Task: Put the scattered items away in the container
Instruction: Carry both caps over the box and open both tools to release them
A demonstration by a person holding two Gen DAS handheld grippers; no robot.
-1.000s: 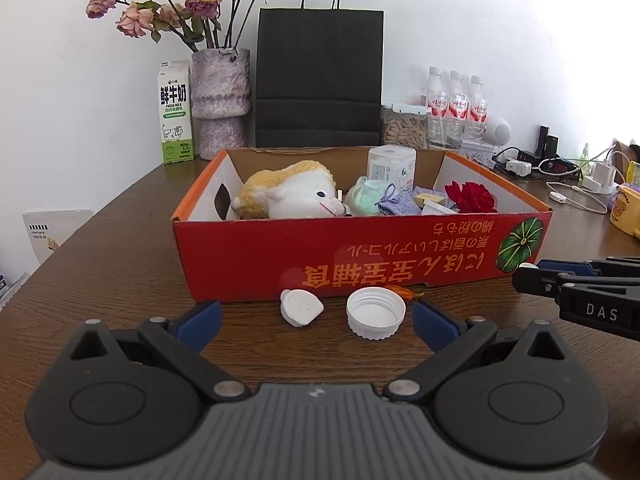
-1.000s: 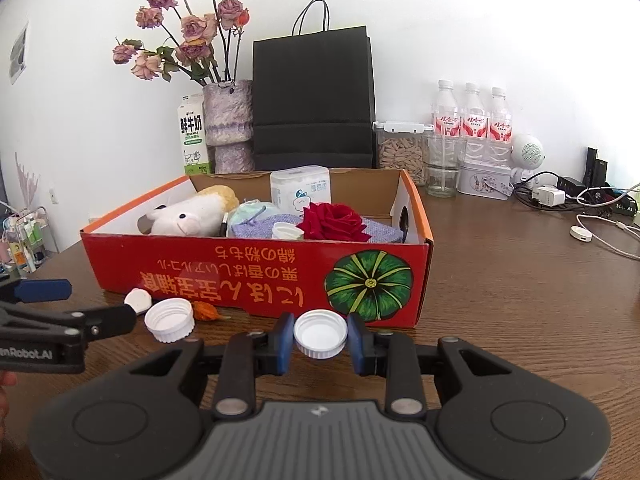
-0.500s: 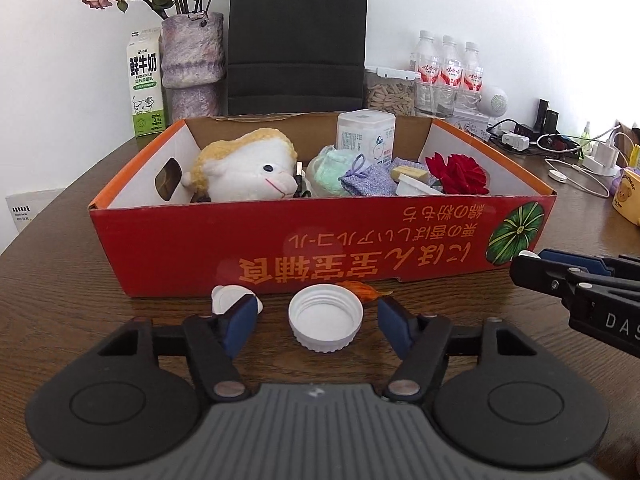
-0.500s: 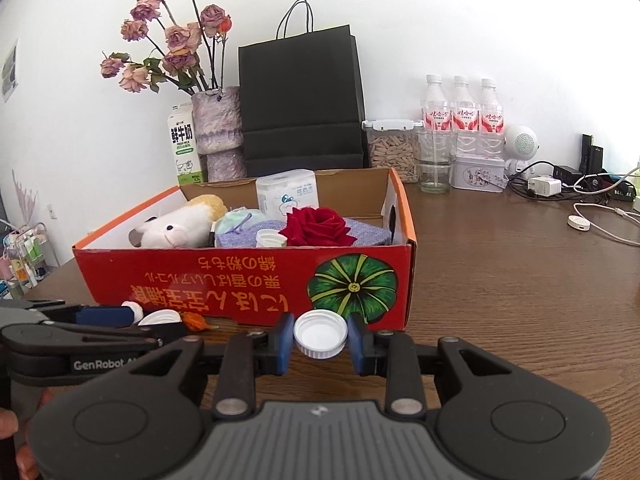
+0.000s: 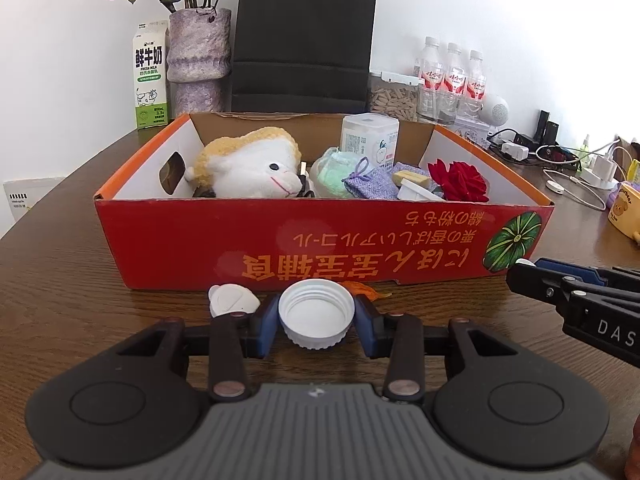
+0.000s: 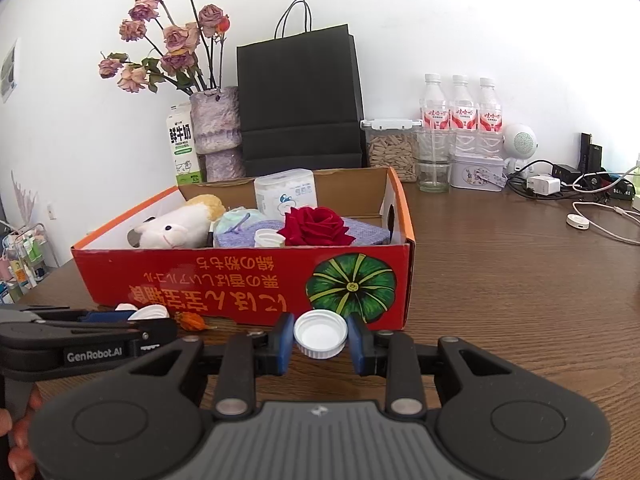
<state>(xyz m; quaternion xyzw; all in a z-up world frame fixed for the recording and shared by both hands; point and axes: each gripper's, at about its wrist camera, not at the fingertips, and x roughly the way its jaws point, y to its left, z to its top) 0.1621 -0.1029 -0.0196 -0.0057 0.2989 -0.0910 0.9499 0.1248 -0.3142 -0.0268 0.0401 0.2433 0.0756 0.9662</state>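
Note:
A red cardboard box (image 5: 192,240) stands on the brown table, holding a plush sheep (image 5: 248,168), a red rose (image 5: 460,180), pouches and a tissue pack. Just in front of it my left gripper (image 5: 316,322) is closing on a large white cap (image 5: 316,314), its blue pads touching both sides. A small white lid (image 5: 232,300) and an orange scrap (image 5: 362,290) lie beside that cap. My right gripper (image 6: 320,340) is shut on a smaller white cap (image 6: 320,332), near the box's pumpkin picture (image 6: 352,284).
Behind the box stand a black paper bag (image 5: 304,40), a vase of dried roses (image 5: 198,60), a milk carton (image 5: 150,76) and water bottles (image 5: 452,76). Cables and chargers (image 5: 560,156) and a yellow mug (image 5: 624,212) sit at the right.
My left gripper moved forward toward the box and its jaws narrowed from wide apart until they touch the large white cap. The right gripper kept its cap and stayed put.

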